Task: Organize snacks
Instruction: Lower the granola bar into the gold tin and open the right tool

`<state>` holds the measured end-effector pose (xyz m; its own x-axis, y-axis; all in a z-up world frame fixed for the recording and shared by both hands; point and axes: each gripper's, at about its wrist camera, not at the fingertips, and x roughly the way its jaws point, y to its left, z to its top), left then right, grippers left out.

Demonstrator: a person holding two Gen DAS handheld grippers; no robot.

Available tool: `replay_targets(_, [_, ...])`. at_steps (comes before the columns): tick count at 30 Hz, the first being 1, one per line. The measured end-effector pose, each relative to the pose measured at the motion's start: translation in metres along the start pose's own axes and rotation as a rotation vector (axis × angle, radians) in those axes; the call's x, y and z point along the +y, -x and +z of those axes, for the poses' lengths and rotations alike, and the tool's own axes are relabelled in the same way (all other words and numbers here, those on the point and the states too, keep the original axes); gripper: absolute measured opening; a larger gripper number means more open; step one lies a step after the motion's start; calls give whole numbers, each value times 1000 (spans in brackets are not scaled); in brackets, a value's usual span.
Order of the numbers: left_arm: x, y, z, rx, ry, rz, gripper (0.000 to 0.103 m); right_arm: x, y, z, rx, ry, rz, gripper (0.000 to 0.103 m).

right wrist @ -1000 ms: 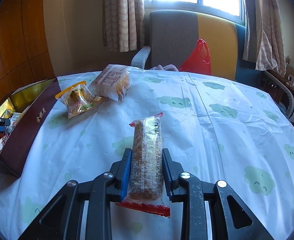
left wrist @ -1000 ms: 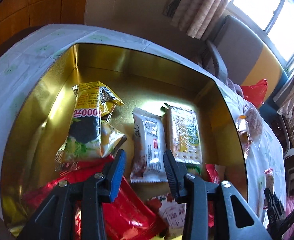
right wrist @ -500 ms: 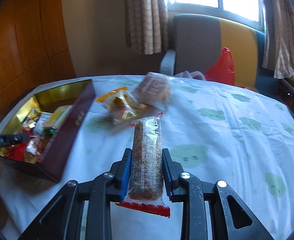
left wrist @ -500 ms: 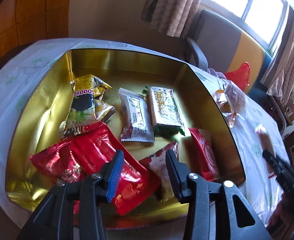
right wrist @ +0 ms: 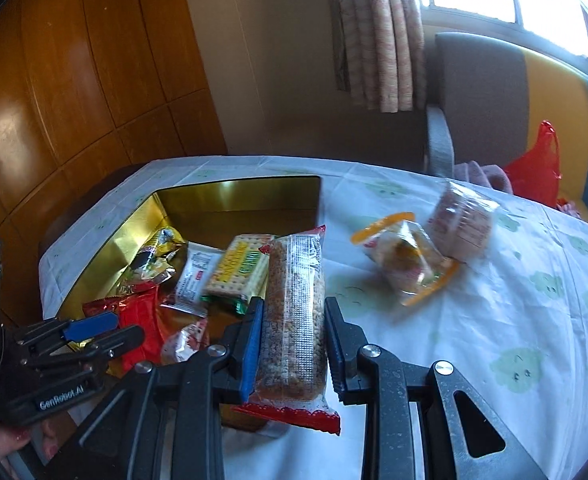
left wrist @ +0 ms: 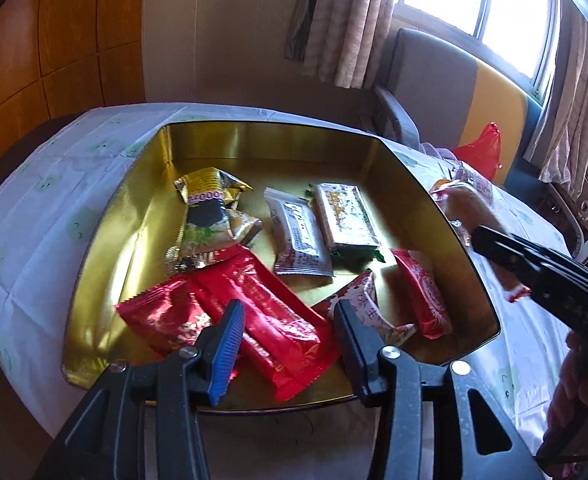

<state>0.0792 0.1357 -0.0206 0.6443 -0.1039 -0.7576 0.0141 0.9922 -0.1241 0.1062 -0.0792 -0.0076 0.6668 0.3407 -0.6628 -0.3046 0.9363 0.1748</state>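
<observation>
A gold-lined tin box (left wrist: 254,130) on the table holds several snacks: a yellow packet (left wrist: 210,216), a white packet (left wrist: 297,236), a cracker pack (left wrist: 347,216) and red packets (left wrist: 270,320). My left gripper (left wrist: 288,312) hovers over the box's near edge; its jaws are opening and nothing is between them. My right gripper (right wrist: 292,308) is shut on a long grain bar (right wrist: 294,264) in clear wrap with red ends, held above the box's right side (right wrist: 234,196). From the left wrist view this right gripper (left wrist: 489,240) comes in over the box's right rim.
Two loose snack bags lie on the cloud-print tablecloth (right wrist: 513,320) right of the box: an orange-edged clear bag (right wrist: 405,264) and a pack of cakes (right wrist: 461,220). Behind the table stand an armchair (right wrist: 477,92) and a red plastic bag (right wrist: 533,168).
My left gripper has drawn back from inside the box and its jaws have spread. My right gripper has carried the grain bar leftward from mid-table to the box.
</observation>
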Motion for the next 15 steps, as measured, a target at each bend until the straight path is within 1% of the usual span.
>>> replay_targets(3, [5, 5, -3, -7, 11, -14, 47, 8, -12, 5, 20, 11, 8, 29])
replay_targets(7, [12, 7, -5, 6, 33, -59, 47, 18, -27, 11, 48, 31, 10, 30])
replay_targets(12, [17, 9, -4, 0, 44, -55, 47, 28, -45, 19, 72, 54, 0, 30])
replay_targets(15, [18, 10, -2, -5, 50, -55, 47, 32, -56, 24, 81, 67, -24, 30])
